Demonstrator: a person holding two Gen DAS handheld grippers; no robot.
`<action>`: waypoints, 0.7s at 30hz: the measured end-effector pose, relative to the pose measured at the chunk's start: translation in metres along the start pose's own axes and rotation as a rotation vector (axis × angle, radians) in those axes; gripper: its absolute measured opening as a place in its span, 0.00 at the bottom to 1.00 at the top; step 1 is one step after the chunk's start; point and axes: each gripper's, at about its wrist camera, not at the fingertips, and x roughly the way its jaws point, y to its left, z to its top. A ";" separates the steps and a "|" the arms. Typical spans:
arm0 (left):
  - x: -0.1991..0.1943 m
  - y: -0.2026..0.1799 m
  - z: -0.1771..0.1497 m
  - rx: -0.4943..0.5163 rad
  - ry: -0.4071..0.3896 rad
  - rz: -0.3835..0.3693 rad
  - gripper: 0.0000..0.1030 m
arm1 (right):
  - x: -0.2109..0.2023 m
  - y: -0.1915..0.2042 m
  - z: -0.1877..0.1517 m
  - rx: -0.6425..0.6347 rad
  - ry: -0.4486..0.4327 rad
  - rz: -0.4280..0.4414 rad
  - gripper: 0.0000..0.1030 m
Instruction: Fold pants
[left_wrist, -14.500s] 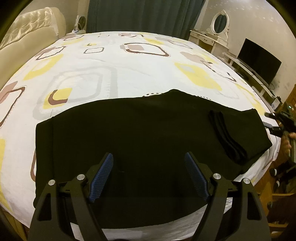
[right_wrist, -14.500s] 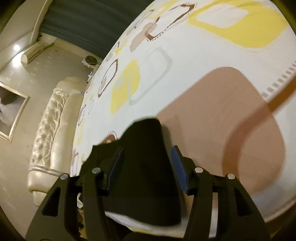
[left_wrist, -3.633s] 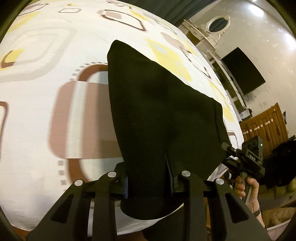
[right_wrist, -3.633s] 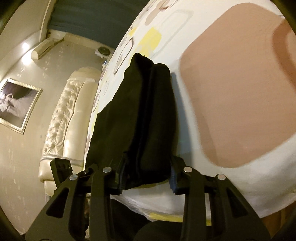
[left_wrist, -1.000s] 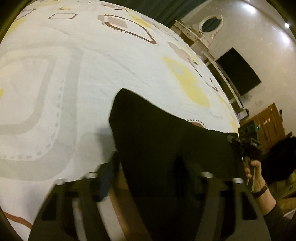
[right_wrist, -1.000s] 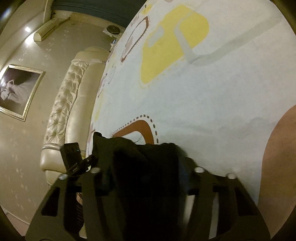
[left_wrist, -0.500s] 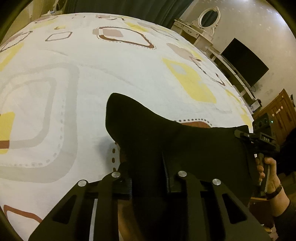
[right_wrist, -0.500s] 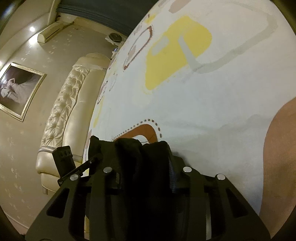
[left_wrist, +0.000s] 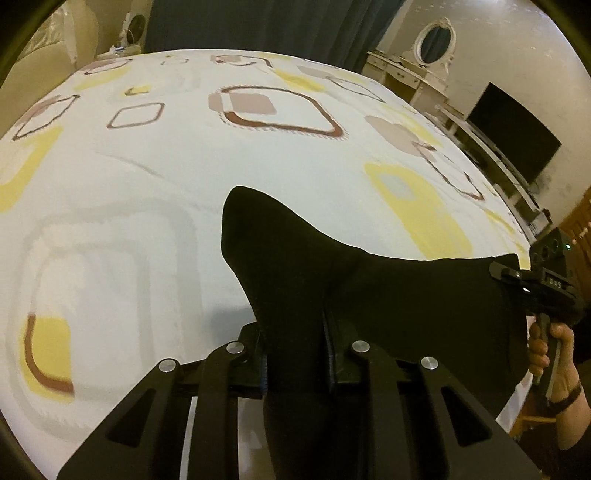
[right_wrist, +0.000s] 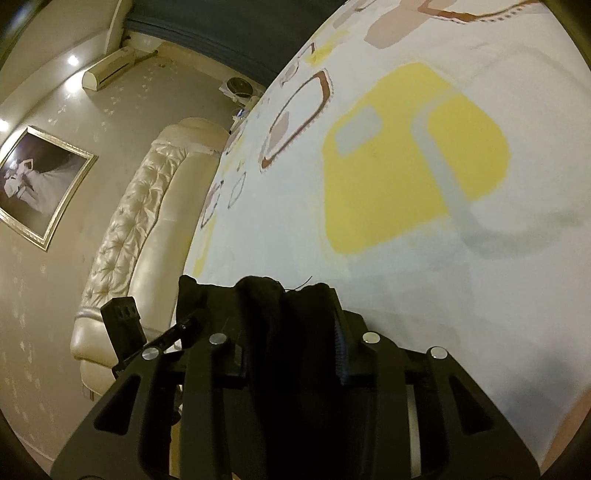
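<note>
Both grippers, left gripper (left_wrist: 295, 354) and right gripper (right_wrist: 291, 350), clamp the black pants (left_wrist: 388, 295) above the bed (left_wrist: 184, 177); next, lay the fold flat.

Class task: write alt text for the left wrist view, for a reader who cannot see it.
The left gripper is shut on black pants, whose fabric stretches right to the right gripper, held in a hand. Behind lies a bed with a white sheet patterned in yellow and brown squares, and a dark TV at right.
</note>
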 end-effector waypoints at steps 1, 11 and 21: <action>0.002 0.003 0.005 -0.005 -0.002 0.006 0.22 | 0.004 0.000 0.005 0.003 -0.001 0.000 0.31; 0.039 0.021 0.013 -0.004 0.049 0.046 0.22 | 0.039 -0.032 0.022 0.092 0.037 -0.027 0.31; 0.039 0.026 0.008 -0.024 0.029 0.024 0.24 | 0.043 -0.038 0.021 0.104 0.039 -0.015 0.31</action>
